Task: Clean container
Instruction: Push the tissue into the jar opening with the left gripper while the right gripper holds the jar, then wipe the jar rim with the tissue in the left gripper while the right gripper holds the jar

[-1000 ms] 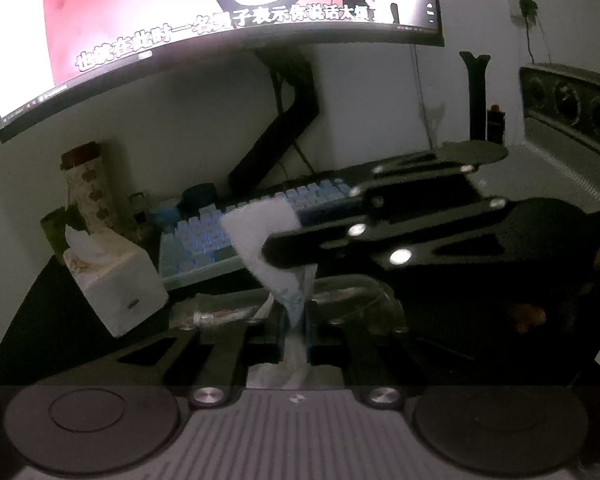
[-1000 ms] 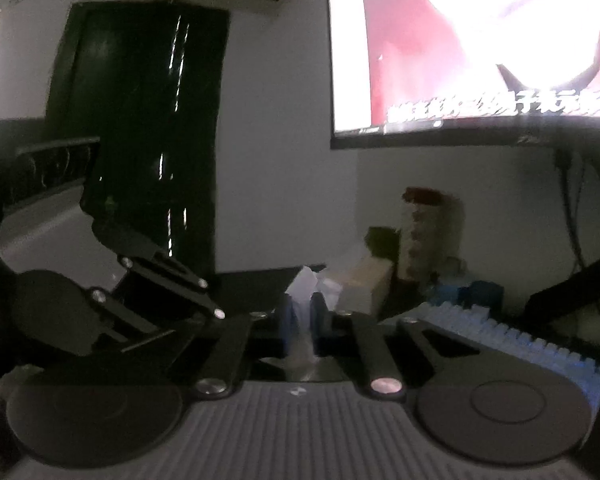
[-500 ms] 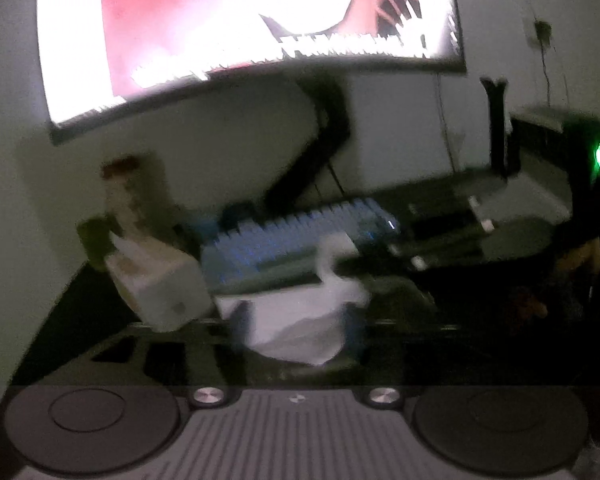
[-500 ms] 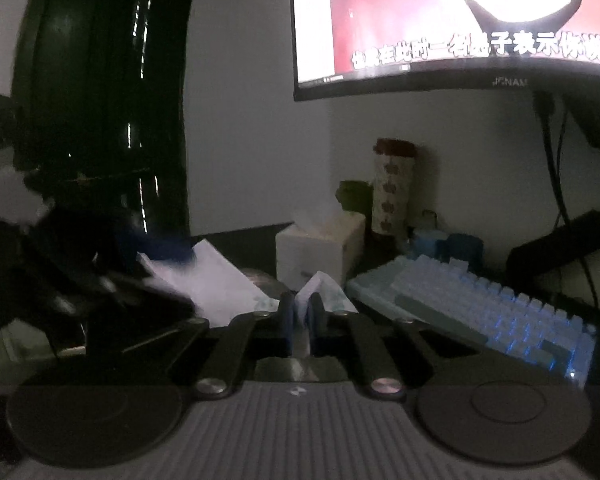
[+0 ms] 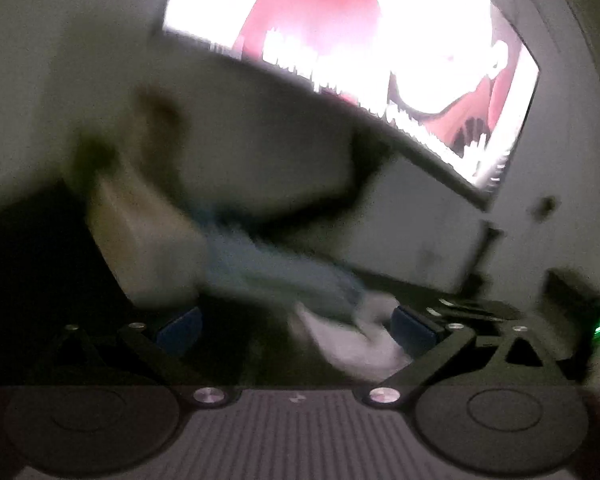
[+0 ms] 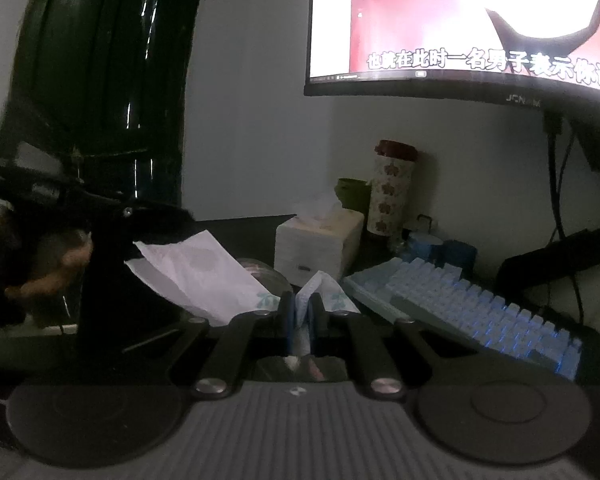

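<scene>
Right gripper [image 6: 300, 314] jaws clamped on a thin white tissue [image 6: 204, 276], a soft creased sheet with a green print, its long axis running up-left toward the left gripper [image 5: 296, 322]. Left jaws have just been opening and are now wide apart, tissue loose between them. Clear container [image 6: 266, 276] behind the tissue, mostly hidden. Beyond: boxy tissue box [image 6: 320, 246], blue keyboard [image 6: 472, 304] on the dark surface [image 6: 252, 230].
</scene>
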A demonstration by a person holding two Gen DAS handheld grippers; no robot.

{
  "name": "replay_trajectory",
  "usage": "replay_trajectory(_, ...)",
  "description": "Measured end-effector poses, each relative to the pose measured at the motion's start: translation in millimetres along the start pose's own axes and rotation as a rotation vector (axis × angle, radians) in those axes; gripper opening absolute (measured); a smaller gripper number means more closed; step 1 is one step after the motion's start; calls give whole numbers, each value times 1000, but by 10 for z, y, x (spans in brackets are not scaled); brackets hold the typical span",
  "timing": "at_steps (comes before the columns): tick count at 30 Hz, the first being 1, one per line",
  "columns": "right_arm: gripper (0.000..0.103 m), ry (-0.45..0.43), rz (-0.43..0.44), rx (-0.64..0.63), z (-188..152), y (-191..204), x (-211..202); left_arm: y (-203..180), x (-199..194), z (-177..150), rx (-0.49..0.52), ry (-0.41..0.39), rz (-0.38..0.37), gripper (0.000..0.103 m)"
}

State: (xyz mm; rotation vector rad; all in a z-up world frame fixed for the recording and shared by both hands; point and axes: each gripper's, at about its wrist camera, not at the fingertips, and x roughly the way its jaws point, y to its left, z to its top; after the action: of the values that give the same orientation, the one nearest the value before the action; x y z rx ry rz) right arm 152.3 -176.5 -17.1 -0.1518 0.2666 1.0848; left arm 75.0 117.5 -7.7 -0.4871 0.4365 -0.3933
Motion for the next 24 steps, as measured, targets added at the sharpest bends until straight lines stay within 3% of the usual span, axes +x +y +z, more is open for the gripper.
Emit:
replay_trajectory(3, 9, -2, -4, 18, -6, 12, -16, 142, -2, -67, -11, 21, -68, 103)
replay_trajectory(7, 9, 0, -25, 23, -6, 20, 6, -22, -19, -194, 206, 24, -121, 103)
replay_trajectory(9, 9, -3, -42, 4, -6, 55, 19, -230, -1, -291, 352, -6, -60, 103)
replay_trajectory(11, 10, -10, -42, -1, -12, 81, 26, -410, 39, -397, 482, -22, -49, 101)
replay_trajectory(14, 10, -16, -39, 2, -16, 86, 30, -590, 112, -514, 573, -28, 40, 73)
replay_trajectory(15, 10, -17, -41, 0, -17, 87, 30, -591, 132, -508, 574, -18, 64, 49)
replay_trajectory(16, 10, -18, -43, 1, -20, 78, 27, -543, 130, -478, 541, 0, 59, 33)
replay_trajectory(20, 10, -26, -32, 21, -45, 22, 7, -273, 125, -367, 336, 47, -62, 26)
replay_trajectory(24, 10, -31, -26, 20, -60, 18, -11, -312, 119, -434, 351, 16, -75, 21)
